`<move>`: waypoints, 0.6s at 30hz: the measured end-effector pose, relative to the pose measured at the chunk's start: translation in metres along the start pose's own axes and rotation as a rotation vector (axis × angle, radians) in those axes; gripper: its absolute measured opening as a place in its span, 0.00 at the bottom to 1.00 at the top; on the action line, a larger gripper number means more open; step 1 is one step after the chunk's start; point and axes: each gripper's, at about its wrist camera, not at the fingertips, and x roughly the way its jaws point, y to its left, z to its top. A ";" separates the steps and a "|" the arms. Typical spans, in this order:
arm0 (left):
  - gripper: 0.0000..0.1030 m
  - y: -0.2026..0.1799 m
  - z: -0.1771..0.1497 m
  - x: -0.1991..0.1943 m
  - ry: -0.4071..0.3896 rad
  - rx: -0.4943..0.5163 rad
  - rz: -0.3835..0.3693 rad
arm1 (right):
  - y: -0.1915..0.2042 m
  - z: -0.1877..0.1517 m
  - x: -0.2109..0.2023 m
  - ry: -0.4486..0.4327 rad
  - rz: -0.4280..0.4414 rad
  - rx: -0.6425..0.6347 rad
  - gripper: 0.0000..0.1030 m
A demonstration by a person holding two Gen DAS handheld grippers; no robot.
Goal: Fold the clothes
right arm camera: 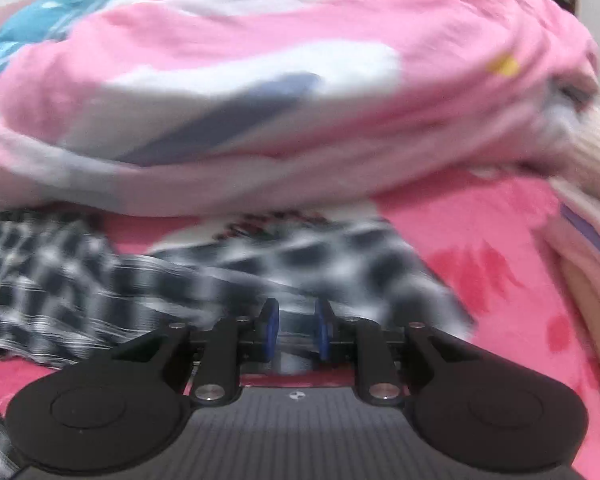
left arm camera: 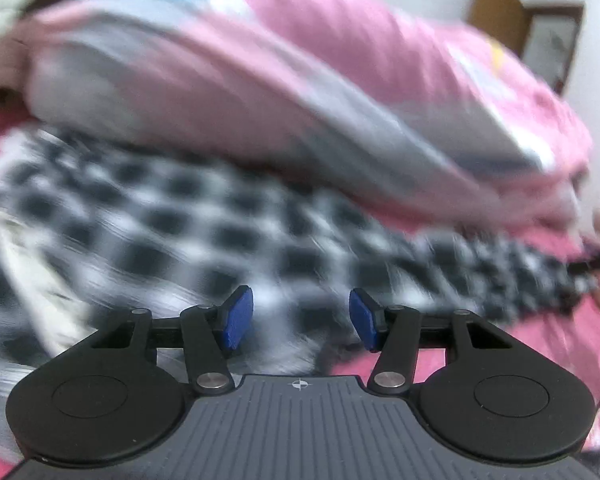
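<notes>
Item one: black-and-white checked garment [left arm camera: 204, 232], the piece to be folded, lying crumpled across a bright pink bed cover [left arm camera: 540, 336]; in the left wrist view it fills the middle ground from the left edge to the far right, where it narrows to a strip; in the right wrist view the same garment [right arm camera: 148, 280] runs from the left edge toward the centre, bunched in ridges, with a fold reaching up to the gripper's tips. Item two: left gripper [left arm camera: 301, 318], black linkage arms with blue pads [left arm camera: 240, 316], jaws released and standing well apart, nothing between them; it hovers over the checked cloth, and contact cannot be told through the blur. Item three: right gripper [right arm camera: 297, 330], same make, blue pads [right arm camera: 271, 330] set a narrow gap apart; blurred grey-white cloth shows in the gap, but the pads do not visibly press on it, so it reads as let go rather than clenched. Item four: large pink quilt [right arm camera: 284, 92] with white and grey-blue patches and small yellow marks, heaped behind the garment in both views and overhanging its far edge. Item five: teal fabric [right arm camera: 32, 28] at the upper left behind the quilt. Item six: pale ribbed cloth [right arm camera: 592, 148] and cream folded fabric at the right edge of the right wrist view, beside the quilt. Item seven: wooden frame [left arm camera: 540, 32] against a white wall at the upper right of the left wrist view. Both views are heavily motion-blurred; fine detail is not legible.
</notes>
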 end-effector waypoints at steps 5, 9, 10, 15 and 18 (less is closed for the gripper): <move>0.52 0.003 -0.014 0.018 0.023 0.038 0.020 | -0.005 0.010 0.021 -0.025 -0.005 0.054 0.29; 0.52 0.007 -0.017 0.018 0.010 0.018 0.003 | -0.015 0.022 0.049 -0.034 -0.063 0.067 0.42; 0.52 0.006 -0.018 0.018 0.006 0.017 0.002 | -0.019 0.024 0.053 -0.043 -0.097 0.067 0.50; 0.52 0.007 -0.020 0.014 -0.004 0.008 -0.005 | -0.060 0.013 0.061 -0.029 -0.175 0.230 0.71; 0.52 0.005 -0.021 0.014 -0.009 0.009 -0.005 | -0.089 -0.004 0.067 0.047 -0.142 0.376 0.72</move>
